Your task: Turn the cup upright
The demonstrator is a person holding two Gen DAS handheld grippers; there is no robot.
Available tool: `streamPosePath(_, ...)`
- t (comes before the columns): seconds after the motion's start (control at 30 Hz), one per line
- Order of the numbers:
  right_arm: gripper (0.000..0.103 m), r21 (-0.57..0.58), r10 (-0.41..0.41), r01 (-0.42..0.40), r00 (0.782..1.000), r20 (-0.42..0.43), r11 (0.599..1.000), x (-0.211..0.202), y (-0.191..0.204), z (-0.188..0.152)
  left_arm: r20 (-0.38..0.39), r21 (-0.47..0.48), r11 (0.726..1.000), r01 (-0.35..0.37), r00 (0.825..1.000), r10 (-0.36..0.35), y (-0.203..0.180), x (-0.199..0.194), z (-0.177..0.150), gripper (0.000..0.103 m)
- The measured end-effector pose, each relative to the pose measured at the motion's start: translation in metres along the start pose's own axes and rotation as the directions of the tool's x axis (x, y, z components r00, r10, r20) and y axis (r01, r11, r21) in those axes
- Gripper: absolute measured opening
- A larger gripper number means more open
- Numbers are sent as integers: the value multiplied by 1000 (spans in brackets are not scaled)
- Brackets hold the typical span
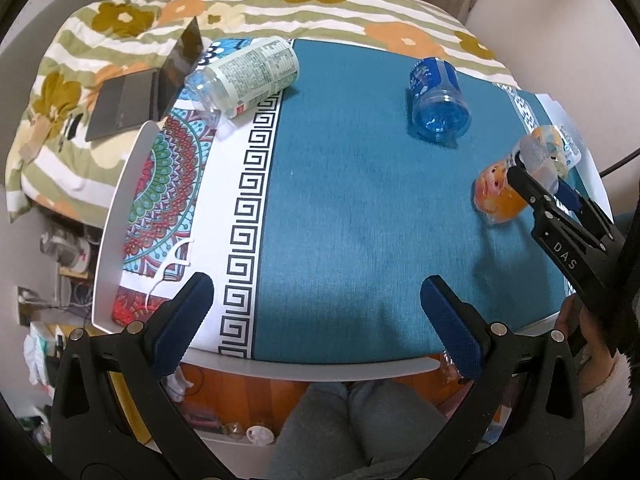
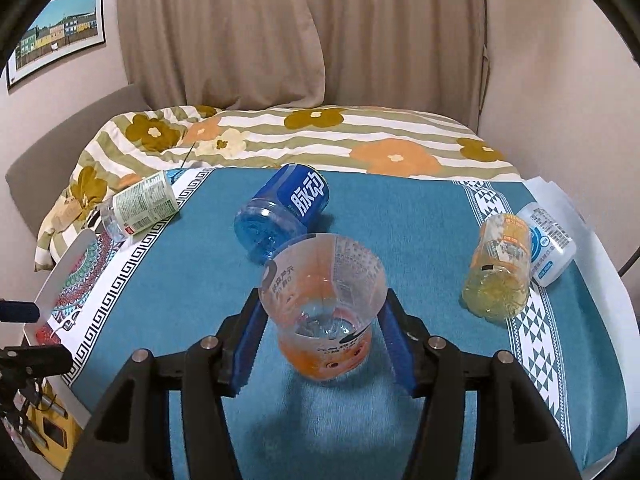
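Item: orange cup (image 2: pixel 324 316), upright on the teal cloth (image 2: pixel 420 240), mouth up, just in front of the toppled blue cup (image 2: pixel 286 210).
Right gripper (image 2: pixel 322 332): pads flank the orange cup's sides (contact uncertain), apparently steadying it after righting.
Left gripper (image 1: pixel 316 328): spread wide, holding nothing, idle.

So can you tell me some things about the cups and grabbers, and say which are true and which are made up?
1. The orange cup stands with its open mouth up. True.
2. The right gripper has its pads on either side of the orange cup. True.
3. The blue cup stands upright. False: it lies on its side.
4. The left gripper holds a cup. False: it is open, with nothing between its fingers.
5. The yellow cup lies tipped over near a white cup. True.
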State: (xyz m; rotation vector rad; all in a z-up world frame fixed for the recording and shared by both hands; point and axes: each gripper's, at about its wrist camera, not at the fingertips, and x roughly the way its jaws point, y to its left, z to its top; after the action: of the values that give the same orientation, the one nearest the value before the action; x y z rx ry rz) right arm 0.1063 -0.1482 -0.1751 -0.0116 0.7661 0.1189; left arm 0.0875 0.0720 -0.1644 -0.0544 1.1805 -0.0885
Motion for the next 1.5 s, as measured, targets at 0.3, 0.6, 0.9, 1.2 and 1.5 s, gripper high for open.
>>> streamPosePath(0.3, 100, 24, 22, -22, 1000, -4, 999, -5, -4, 0, 29, -16, 1000, -13, 999, 14, -1, -14, -4, 103)
streamPosePath(0.6, 102, 69, 21, -19, 999, -34, 997, -71, -24, 24, 164, -24, 999, -25, 986, 29, -20, -81, 2, 103)
streamPosePath(0.9, 102, 48, -66, 69, 996, -52, 996, -158, -51, 50, 313, -14, 999, -40, 949, 42, -55, -146, 4, 103)
streamPosePath(1.2, 102, 74, -98, 102, 993, -58, 992, -187, -68, 40, 396, 12, 997, -74, 916, 63, -80, -167, -11, 103)
streamPosePath(1.5, 102, 96, -84, 89, 995, -51, 991, -193, -73, 34, 435, 28, 996, -87, 898, 66, -94, -180, -20, 103)
